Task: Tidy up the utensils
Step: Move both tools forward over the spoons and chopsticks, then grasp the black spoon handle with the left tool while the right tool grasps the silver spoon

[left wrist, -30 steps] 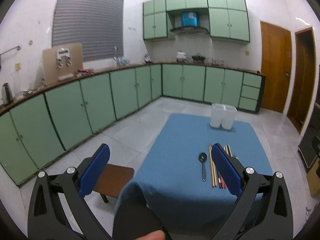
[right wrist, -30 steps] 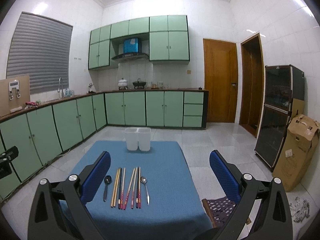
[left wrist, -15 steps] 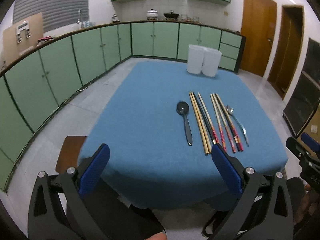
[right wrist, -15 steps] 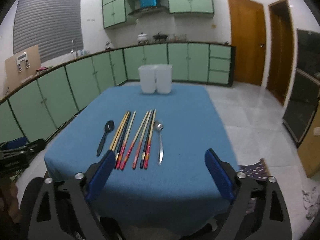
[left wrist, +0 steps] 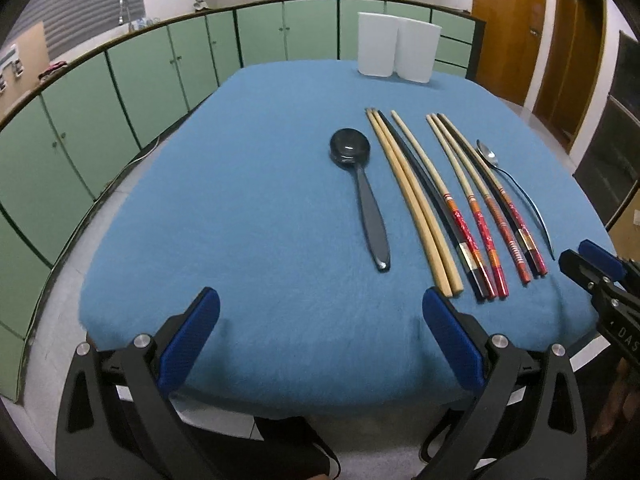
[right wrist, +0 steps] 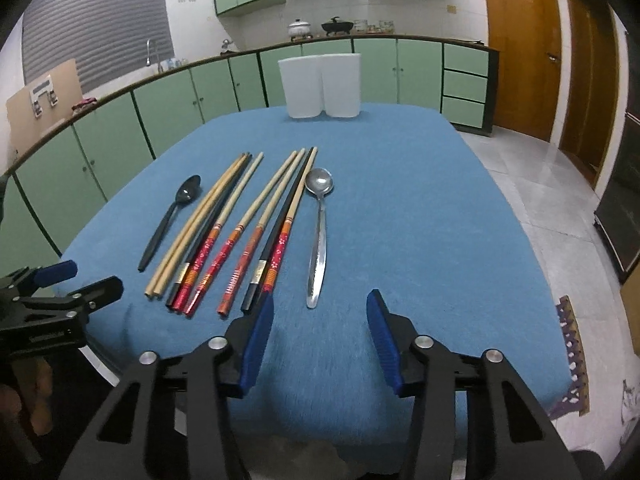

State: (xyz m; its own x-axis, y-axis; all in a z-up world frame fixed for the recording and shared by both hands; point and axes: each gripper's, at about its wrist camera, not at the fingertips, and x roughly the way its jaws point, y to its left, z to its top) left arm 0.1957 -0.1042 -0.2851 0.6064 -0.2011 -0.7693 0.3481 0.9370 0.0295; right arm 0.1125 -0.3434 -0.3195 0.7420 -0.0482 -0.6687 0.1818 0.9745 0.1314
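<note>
Now both grippers hang low over the near edge of the blue-covered tabletop (right wrist: 400, 200). The left gripper (left wrist: 320, 320) has its jaws spread wide with nothing between them, only cloth below. The right gripper (right wrist: 320, 320) has just been closing its jaws; they stand partly open and empty, lined up just short of the metal spoon (right wrist: 318, 240), whose handle tip lies on the cloth right ahead of the gap. Left of that spoon, the chopsticks (right wrist: 240, 232) lie in a loose row, tips pointing away: a plain wooden pair, black ones, and several with red patterned ends. One blue pad of the right gripper sits just beside the near ends of the rightmost chopsticks; whether it touches them I cannot tell. Farther left lies the black spoon (left wrist: 358, 184), bowl away, handle toward the grippers. At the far edge of the tabletop stand two white containers (right wrist: 320, 84), upright and touching side by side, well apart from the utensils.
</note>
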